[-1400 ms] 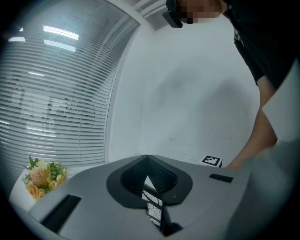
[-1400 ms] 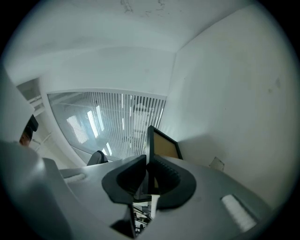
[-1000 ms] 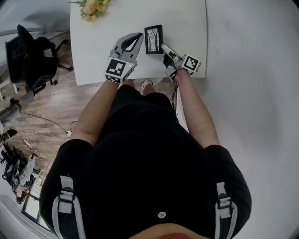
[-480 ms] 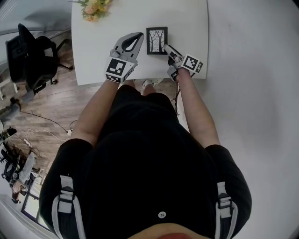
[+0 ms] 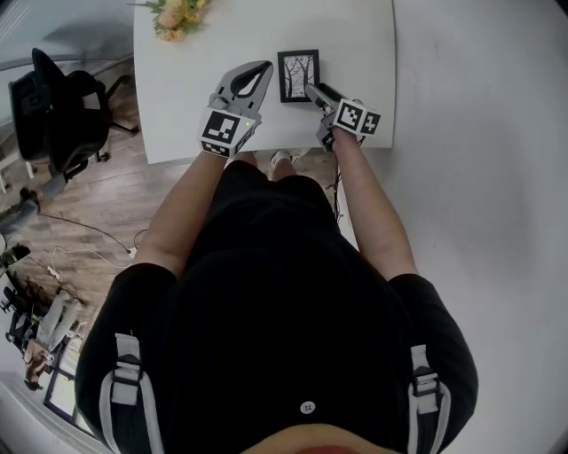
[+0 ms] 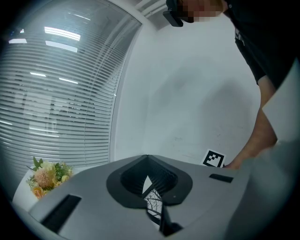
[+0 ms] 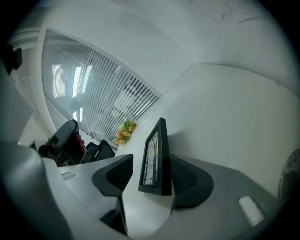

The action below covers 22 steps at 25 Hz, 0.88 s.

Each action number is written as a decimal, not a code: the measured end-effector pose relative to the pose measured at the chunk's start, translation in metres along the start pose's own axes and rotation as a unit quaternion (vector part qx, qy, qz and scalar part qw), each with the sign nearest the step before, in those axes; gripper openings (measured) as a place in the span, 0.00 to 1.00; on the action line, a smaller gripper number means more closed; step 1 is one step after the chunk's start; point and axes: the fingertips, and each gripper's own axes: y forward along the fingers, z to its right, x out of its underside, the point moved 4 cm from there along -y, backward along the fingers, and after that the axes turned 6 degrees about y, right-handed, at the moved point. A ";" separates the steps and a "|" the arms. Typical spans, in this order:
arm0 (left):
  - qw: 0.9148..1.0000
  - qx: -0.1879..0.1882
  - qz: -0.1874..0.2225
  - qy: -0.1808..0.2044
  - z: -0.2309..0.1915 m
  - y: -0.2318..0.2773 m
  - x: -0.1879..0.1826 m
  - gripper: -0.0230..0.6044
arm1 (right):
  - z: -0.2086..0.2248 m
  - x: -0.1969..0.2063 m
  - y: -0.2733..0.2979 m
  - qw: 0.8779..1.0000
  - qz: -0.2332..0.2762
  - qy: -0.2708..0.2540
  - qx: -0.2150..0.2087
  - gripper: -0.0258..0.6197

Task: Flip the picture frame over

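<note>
A black picture frame (image 5: 297, 75) with a tree drawing lies picture side up on the white table (image 5: 355, 44). My right gripper (image 5: 312, 90) is at its near right corner, jaws opening. In the right gripper view the frame (image 7: 157, 159) stands edge-on between the jaws: its back is close against one pad and a clear gap separates it from the other. My left gripper (image 5: 264, 67) rests shut just left of the frame with nothing in it. Through the slit between its jaws, the left gripper view shows a strip of the frame (image 6: 152, 204).
A bunch of flowers (image 5: 177, 16) lies at the table's far left corner. The table's front edge runs just below both grippers. A black office chair (image 5: 53, 106) stands on the wooden floor to the left, with cables near it.
The frame has settled flatter, its picture face showing wider. My right gripper has rolled so its marker cube faces up, and its jaws have spread. The left gripper has not moved.
</note>
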 end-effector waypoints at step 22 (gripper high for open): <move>1.000 0.000 -0.007 0.000 -0.009 -0.003 -0.008 0.04 | -0.032 -0.005 0.006 0.976 -0.059 -0.186 0.094 0.52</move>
